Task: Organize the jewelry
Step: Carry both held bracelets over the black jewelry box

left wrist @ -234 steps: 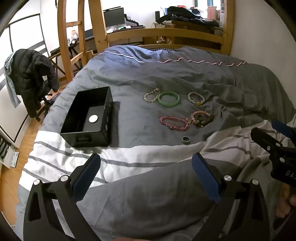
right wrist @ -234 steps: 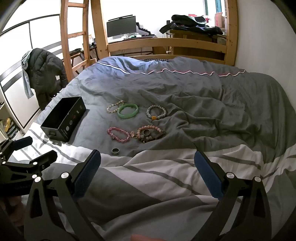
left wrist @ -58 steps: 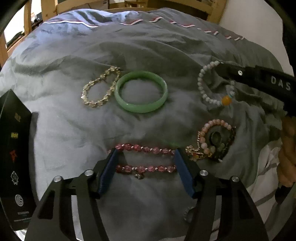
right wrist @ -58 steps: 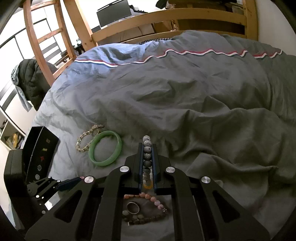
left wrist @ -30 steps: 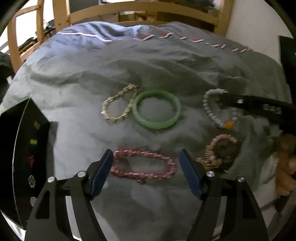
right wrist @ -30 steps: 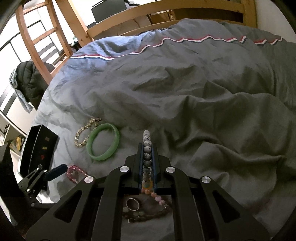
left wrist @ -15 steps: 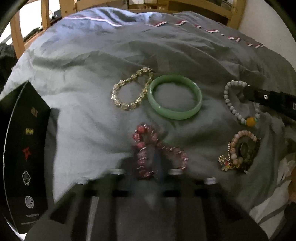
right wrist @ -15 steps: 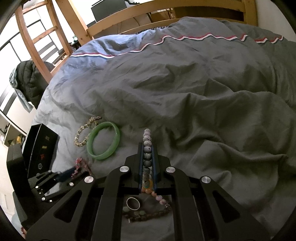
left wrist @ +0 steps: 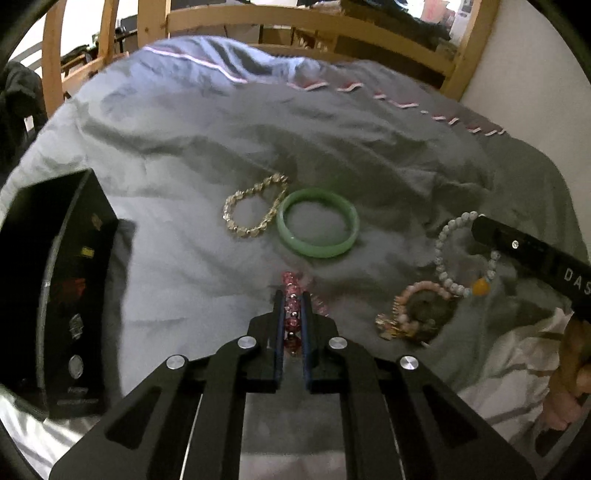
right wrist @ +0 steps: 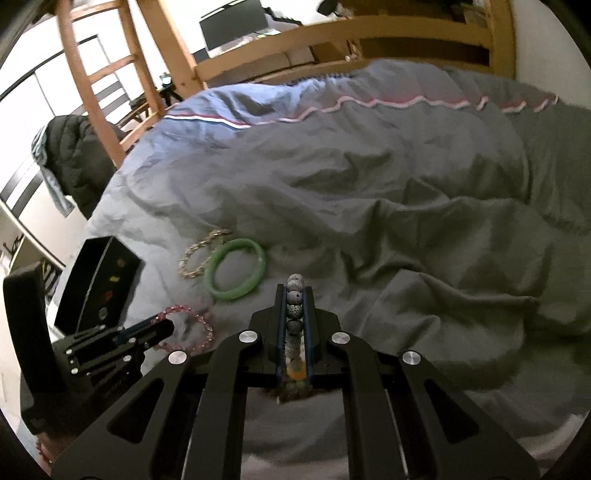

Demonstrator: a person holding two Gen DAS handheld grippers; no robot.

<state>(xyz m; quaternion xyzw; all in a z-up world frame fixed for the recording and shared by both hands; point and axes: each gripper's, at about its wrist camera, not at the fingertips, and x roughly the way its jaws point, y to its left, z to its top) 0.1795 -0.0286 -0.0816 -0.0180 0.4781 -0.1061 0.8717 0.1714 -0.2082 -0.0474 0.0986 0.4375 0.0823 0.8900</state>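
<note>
My left gripper (left wrist: 292, 295) is shut on the pink bead bracelet (left wrist: 291, 308), which hangs from it above the grey duvet; the bracelet also shows in the right wrist view (right wrist: 192, 325). My right gripper (right wrist: 294, 291) is shut on the white bead bracelet (right wrist: 294, 301) with an orange bead; the left wrist view shows it (left wrist: 448, 254) raised off the bed. A green bangle (left wrist: 317, 222) and a gold bead bracelet (left wrist: 255, 210) lie on the duvet beyond. A tangle of pink and dark bracelets (left wrist: 417, 314) lies at right. The open black box (left wrist: 48, 288) stands at left.
The wooden bed frame (left wrist: 310, 27) runs along the back. A ladder (right wrist: 107, 74) and a chair with a dark jacket (right wrist: 74, 158) stand at left. A white wall (left wrist: 535, 92) is at right. The duvet is rumpled.
My left gripper has shut on the pink bracelet and lifted it off the duvet. My right gripper has stayed shut on the white bracelet and has raised it a little.
</note>
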